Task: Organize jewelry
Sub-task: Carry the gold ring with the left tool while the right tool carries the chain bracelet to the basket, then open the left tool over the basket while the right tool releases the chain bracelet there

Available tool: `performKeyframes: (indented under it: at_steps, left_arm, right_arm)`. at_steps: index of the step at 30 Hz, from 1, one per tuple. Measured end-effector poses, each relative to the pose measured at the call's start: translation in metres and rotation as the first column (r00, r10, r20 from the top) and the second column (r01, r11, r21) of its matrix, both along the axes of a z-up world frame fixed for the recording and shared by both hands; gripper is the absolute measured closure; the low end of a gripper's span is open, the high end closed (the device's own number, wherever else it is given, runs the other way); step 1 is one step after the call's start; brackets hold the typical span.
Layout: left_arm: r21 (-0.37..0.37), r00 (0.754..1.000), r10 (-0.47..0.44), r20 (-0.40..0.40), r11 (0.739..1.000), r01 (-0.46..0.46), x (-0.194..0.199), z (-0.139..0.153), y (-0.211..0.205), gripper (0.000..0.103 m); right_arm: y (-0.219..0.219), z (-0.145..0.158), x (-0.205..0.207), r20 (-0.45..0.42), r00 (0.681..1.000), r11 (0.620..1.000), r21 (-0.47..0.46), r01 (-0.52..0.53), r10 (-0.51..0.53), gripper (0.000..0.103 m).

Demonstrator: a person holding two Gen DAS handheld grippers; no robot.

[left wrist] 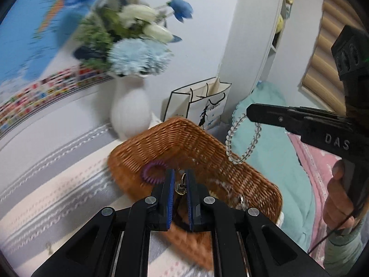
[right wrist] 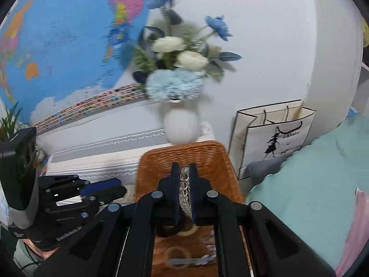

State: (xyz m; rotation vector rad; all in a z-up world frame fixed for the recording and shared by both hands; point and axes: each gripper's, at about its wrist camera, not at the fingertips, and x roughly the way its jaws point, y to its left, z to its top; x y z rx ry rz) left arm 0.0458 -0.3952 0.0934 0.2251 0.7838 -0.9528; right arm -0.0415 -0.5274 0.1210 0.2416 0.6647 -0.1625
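Observation:
A brown wicker basket sits on the striped cloth; it also shows in the right wrist view. My left gripper is shut on a small gold pendant over the basket's near side. A purple coil hair tie lies in the basket beside it. My right gripper is shut on a clear bead bracelet; in the left wrist view this bracelet hangs from the right gripper above the basket's right rim. Blurred jewelry lies in the basket below.
A white vase of blue and white flowers stands behind the basket. A white paper bag stands to its right against the wall. A teal quilt and pink bedding lie at right. A world map covers the wall.

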Motion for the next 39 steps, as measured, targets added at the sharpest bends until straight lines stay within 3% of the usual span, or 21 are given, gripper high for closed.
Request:
performKeyframes:
  at_steps: [6,13,18,24,28,30,39]
  left_arm:
    - [0.024,1.0,0.005,0.024,1.0,-0.006,0.015,-0.011,-0.041,0.094]
    - [0.049,1.0,0.009,0.019,0.999,-0.01,0.023,-0.025,-0.055,0.091]
    - [0.085,1.0,-0.001,-0.017,0.996,0.002,0.021,-0.032,-0.05,0.065]
    - [0.063,1.0,0.004,-0.016,0.998,-0.003,0.012,-0.024,-0.021,0.062]
    - [0.065,0.989,0.112,0.093,0.991,-0.118,-0.001,-0.015,0.009,0.062]
    - [0.054,0.978,0.163,0.134,0.984,-0.171,-0.011,-0.013,0.026,0.062]
    - [0.006,0.946,0.28,0.165,0.959,-0.284,-0.031,-0.004,0.1,0.062]
  right_arm:
    - [-0.027,-0.028,0.019,-0.032,0.999,0.999,0.042,-0.008,0.01,0.093]
    - [-0.036,-0.049,0.022,-0.063,0.997,0.997,0.072,-0.033,0.038,0.092]
    - [-0.04,-0.056,0.02,-0.067,0.996,0.991,0.122,-0.048,0.057,0.089]
    - [-0.037,-0.055,0.009,-0.05,0.997,0.988,0.15,-0.047,0.055,0.075]
    - [-0.02,-0.051,0.002,-0.026,0.997,0.986,0.148,-0.073,0.078,0.073]
    - [-0.006,-0.051,0.001,-0.02,0.995,0.985,0.143,-0.098,0.102,0.065]
    - [0.073,-0.042,0.008,-0.037,0.975,0.973,0.082,-0.214,0.217,0.065]
